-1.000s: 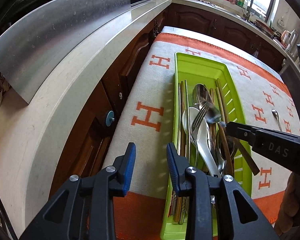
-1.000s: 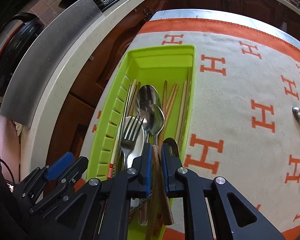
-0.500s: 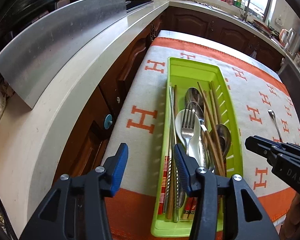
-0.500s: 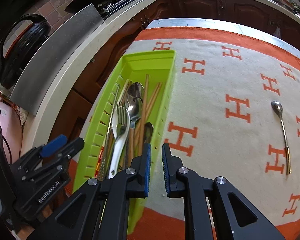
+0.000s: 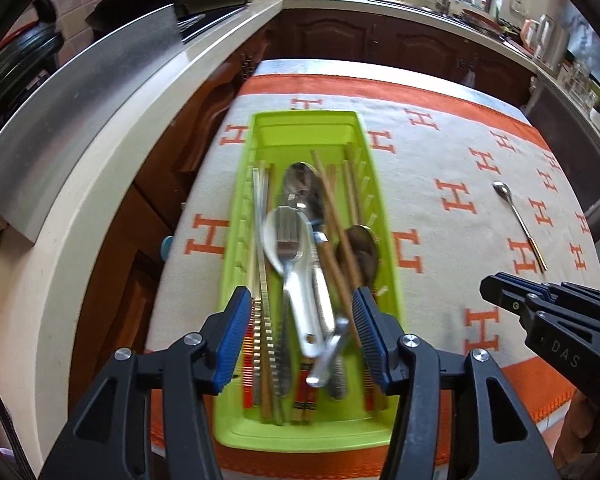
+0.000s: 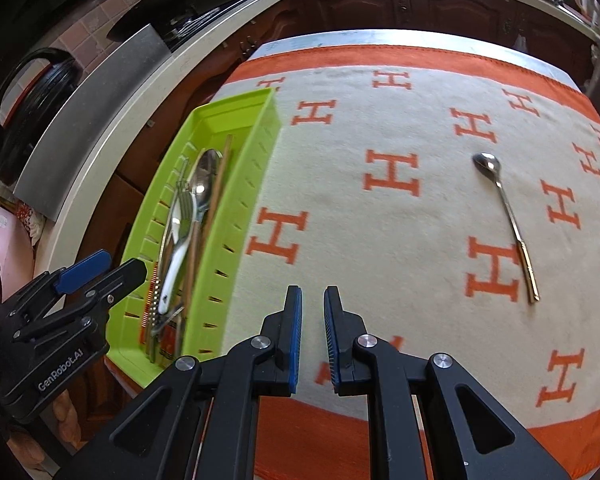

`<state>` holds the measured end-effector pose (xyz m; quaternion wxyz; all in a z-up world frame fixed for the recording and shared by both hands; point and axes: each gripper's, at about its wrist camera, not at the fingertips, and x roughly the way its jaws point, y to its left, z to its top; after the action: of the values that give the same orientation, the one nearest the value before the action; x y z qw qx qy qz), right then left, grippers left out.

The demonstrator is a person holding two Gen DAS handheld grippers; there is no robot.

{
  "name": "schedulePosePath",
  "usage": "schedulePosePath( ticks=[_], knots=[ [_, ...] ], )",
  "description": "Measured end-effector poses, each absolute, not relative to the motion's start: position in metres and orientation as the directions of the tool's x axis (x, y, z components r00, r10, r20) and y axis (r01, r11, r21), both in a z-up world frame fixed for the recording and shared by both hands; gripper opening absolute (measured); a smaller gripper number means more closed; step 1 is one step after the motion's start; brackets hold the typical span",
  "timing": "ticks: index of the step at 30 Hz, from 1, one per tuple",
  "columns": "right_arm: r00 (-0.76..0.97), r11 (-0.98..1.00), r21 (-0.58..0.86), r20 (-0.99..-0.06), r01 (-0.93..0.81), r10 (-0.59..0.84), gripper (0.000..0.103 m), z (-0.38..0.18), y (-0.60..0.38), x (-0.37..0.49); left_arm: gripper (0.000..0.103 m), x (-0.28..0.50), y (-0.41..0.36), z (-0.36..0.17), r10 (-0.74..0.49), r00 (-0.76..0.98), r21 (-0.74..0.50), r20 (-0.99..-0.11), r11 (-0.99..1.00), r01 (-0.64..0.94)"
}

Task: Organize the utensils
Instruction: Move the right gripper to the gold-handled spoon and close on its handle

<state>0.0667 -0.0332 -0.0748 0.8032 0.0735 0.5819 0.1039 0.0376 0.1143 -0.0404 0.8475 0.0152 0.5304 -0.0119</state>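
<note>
left claw (image 5: 296, 332) hangs over the near end of the green tray (image 5: 374, 184), jaws opening, nothing pinched between the blue pads. the utensil handles only lie below in the gap. tray sits lengthwise on the left part of the table (image 6: 364, 240), on a cream cloth (image 6: 420, 128) with orange h letters and an orange border. inside the tray: a fork (image 5: 290, 248) over a white spoon (image 5: 274, 240), a big metal spoon (image 5: 300, 184) further back, a dark round spoon (image 5: 362, 244) at the tray's right side, several wooden chopsticks (image 5: 332, 208) lying along and slightly across the pile, plus ridged metal chopsticks (image 5: 262, 240) on the tray's left side. all a bit blurred.

right claw (image 6: 313, 340) is over bare cloth just right of the tray, jaws nearly closed with a narrow slit, gripping nothing. it also shows at the right edge of the left wrist view, well apart from the tray.

one thin metal spoon (image 6: 504, 216) with a gold handle end lies alone on the cloth, far right of the tray, bowl pointing away, ahead and right of the right claw, not touched. a hand (image 6: 66, 420) is partly visible under the left claw body in the right wrist view.

pale kitchen counter (image 5: 112, 168) and dark wood cabinets (image 5: 380, 44) wrap around behind.
</note>
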Motion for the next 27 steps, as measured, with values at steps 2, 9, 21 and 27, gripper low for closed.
schedulePosePath(
  ticks=[2, 9, 21, 27],
  knots=[
    [0.306, 0.968, 0.245, -0.918, -0.061, 0.252, 0.012, -0.075, -0.047, 0.064, 0.051, 0.036, 0.099, -0.039, -0.017, 0.433, 0.013, -0.901, 0.998, 0.066],
    [0.33, 0.969, 0.247, -0.916, 0.018, 0.227, 0.012, -0.077, -0.099, 0.053, 0.055, 0.034, 0.038, -0.036, -0.071, 0.425, 0.011, -0.903, 0.982, 0.187],
    [0.359, 0.959, 0.246, -0.915, 0.138, 0.183, 0.012, -0.09, -0.184, 0.047, 0.055, 0.063, -0.031, -0.064, -0.152, 0.335, -0.053, -0.93, 0.956, 0.289],
    [0.376, 0.958, 0.253, -0.908, 0.136, 0.186, 0.012, -0.096, -0.2, 0.065, 0.055, 0.085, -0.044, -0.086, -0.139, 0.304, -0.055, -0.943, 0.961, 0.27]
  ],
)
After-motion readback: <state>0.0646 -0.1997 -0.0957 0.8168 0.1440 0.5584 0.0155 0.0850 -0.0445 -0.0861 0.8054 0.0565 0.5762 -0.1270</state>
